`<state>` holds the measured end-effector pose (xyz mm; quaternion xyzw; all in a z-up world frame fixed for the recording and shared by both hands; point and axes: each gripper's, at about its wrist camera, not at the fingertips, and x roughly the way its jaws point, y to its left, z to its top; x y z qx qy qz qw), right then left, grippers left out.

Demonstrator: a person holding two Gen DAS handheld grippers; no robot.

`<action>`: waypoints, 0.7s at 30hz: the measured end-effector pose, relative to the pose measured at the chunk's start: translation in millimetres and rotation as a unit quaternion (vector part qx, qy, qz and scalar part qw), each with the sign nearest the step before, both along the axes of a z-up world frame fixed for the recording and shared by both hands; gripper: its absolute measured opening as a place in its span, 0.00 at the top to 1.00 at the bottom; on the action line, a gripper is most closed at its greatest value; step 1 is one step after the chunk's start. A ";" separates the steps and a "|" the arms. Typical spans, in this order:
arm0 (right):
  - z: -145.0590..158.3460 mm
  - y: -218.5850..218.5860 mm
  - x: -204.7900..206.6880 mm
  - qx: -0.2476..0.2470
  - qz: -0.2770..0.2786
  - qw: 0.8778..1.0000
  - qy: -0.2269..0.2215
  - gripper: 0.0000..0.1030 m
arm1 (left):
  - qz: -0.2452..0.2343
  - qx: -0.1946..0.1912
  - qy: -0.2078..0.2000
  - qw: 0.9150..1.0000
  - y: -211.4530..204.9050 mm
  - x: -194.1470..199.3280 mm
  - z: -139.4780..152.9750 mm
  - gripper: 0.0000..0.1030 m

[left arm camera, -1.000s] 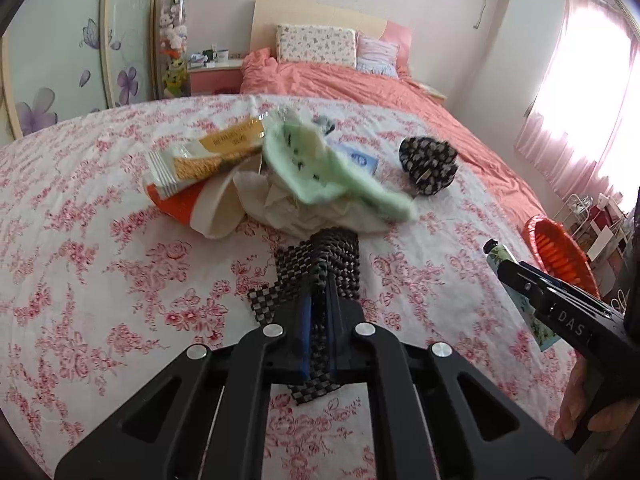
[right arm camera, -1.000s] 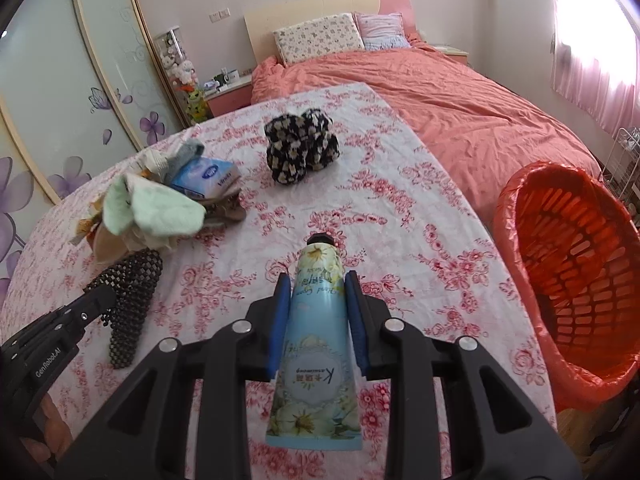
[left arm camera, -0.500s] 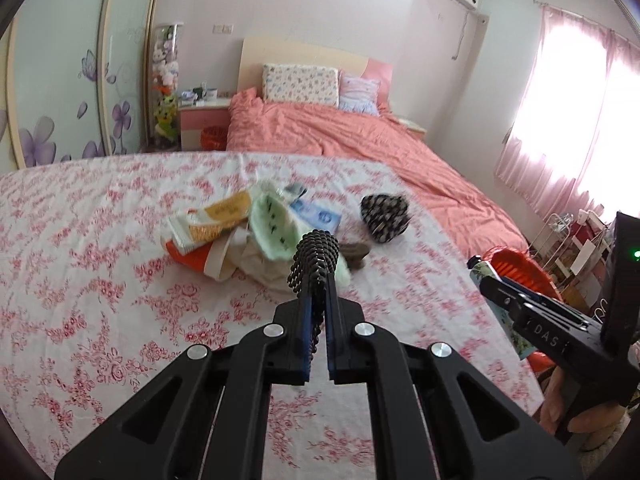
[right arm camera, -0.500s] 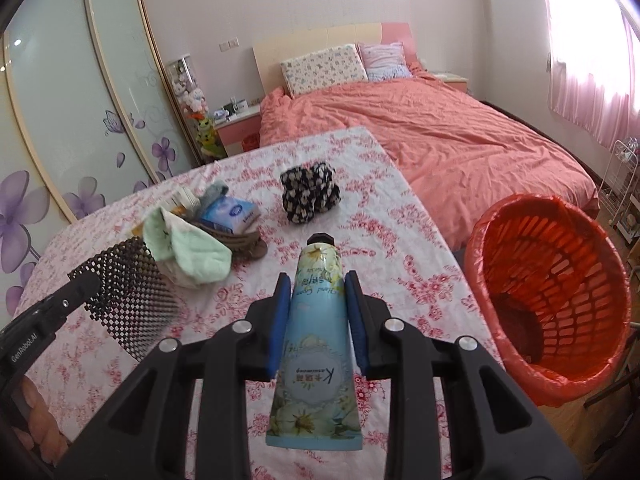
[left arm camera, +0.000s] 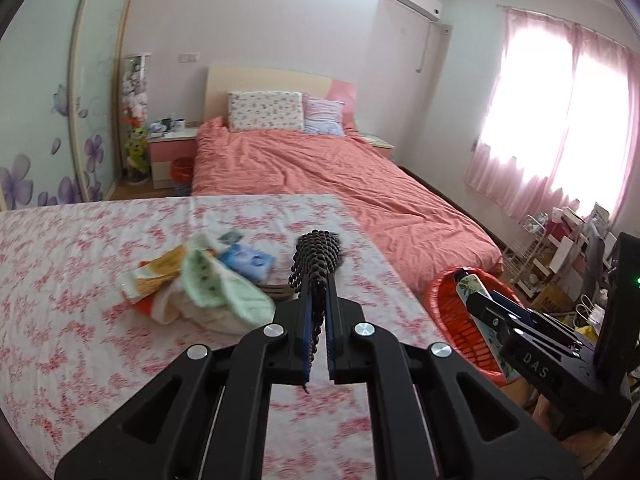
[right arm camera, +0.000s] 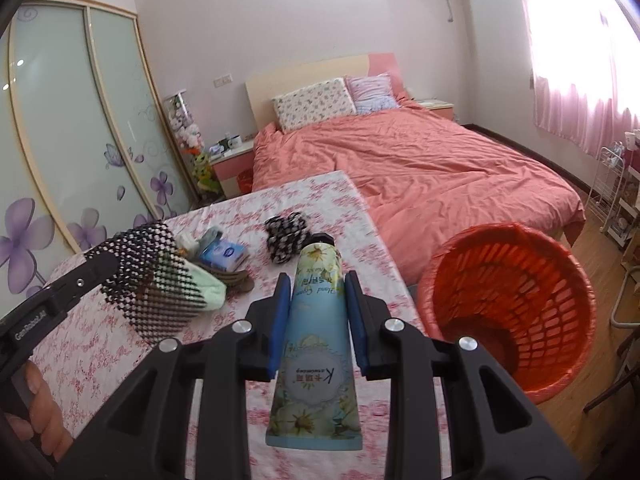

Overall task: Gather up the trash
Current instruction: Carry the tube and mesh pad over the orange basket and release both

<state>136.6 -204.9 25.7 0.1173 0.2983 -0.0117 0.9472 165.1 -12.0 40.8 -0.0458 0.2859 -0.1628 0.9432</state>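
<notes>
My left gripper (left arm camera: pixel 318 304) is shut on a black mesh net (left arm camera: pixel 316 256), which hangs in the air above the floral tablecloth (left arm camera: pixel 80 264). In the right wrist view that net (right arm camera: pixel 150 280) spreads out at the left. My right gripper (right arm camera: pixel 316 296) is shut on a blue flowered hand-cream tube (right arm camera: pixel 314 344), held above the table's right side beside the orange basket (right arm camera: pixel 512 300). A pile with a mint-green cloth (left arm camera: pixel 216 284), a blue tissue pack (left arm camera: pixel 248 262) and a snack wrapper (left arm camera: pixel 160 274) lies on the table. A black-and-white scrunchie (right arm camera: pixel 286 236) lies farther back.
A bed with a coral duvet (right arm camera: pixel 420 168) stands beyond the table. A wardrobe with flower-printed sliding doors (right arm camera: pixel 68 152) lines the left wall. A white wire rack (right arm camera: pixel 612 192) stands at the far right by the pink curtains. A hand (right arm camera: pixel 44 412) holds the left gripper's grip.
Both grippers have risen off the table and tilted up. The mesh net was lifted clear of the cloth. The tube moved up with the right gripper, nearer the basket.
</notes>
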 end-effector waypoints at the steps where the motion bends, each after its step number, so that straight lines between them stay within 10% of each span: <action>1: 1.8 -6.9 -4.0 0.000 -0.006 1.000 -0.003 0.73 | -0.009 -0.001 0.000 1.000 -8.4 0.8 0.1 0.95; 21: -7.4 -150.1 -22.4 0.029 -0.138 0.990 -0.019 0.73 | -0.173 -0.020 0.020 0.985 -162.0 20.7 -6.1 0.95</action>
